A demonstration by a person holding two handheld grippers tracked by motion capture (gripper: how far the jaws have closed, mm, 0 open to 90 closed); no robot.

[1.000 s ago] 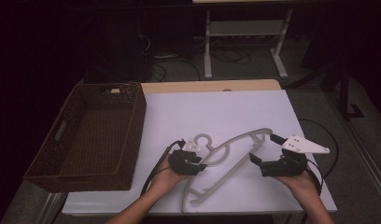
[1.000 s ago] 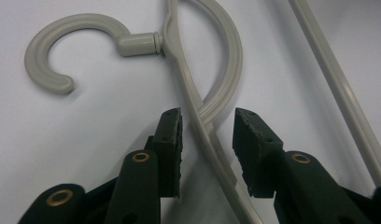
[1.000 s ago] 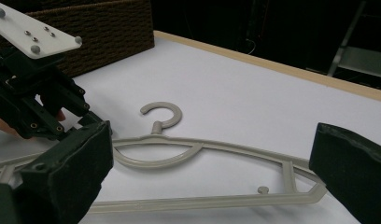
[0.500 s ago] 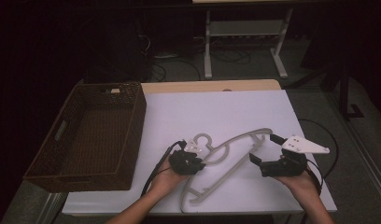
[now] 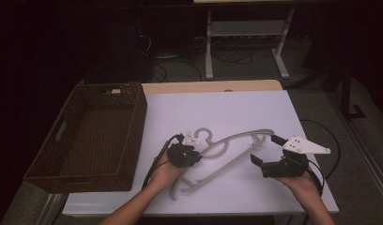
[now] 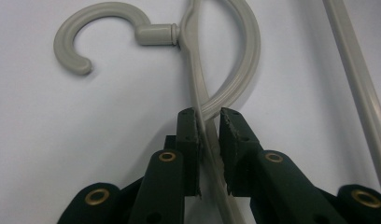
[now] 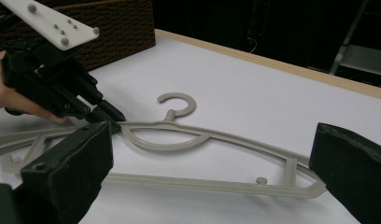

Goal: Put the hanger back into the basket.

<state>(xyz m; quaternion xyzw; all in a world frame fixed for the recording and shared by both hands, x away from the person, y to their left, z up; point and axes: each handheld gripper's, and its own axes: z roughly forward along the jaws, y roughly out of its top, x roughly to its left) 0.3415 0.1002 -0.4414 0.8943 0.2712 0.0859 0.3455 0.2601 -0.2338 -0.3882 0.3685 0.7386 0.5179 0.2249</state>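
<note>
Left fingers [image 6: 208, 126]: your left gripper [image 5: 184, 154] has just been closing them, and they now pinch the thin arm of the grey hanger [image 5: 227, 157] just below its neck, at the lower middle of the left gripper view.
Right fingers [image 7: 81, 158]: you hold them wide apart on your right gripper [image 5: 262, 152], with nothing between the pads; the hanger's end lies on the desk between and beyond them, untouched.
Hanger: it lies flat on the white desk [image 5: 236, 112], in the lower middle of the high view, with its hook [image 6: 93, 32] toward the upper left of the left gripper view.
Hands: your left hand [image 5: 164, 171] sits at the lower centre of the high view, your right hand [image 5: 302, 183] at the lower right.
Basket [image 5: 63, 164]: the brown woven basket stands at the left of the high view, apart from the hanger.
</note>
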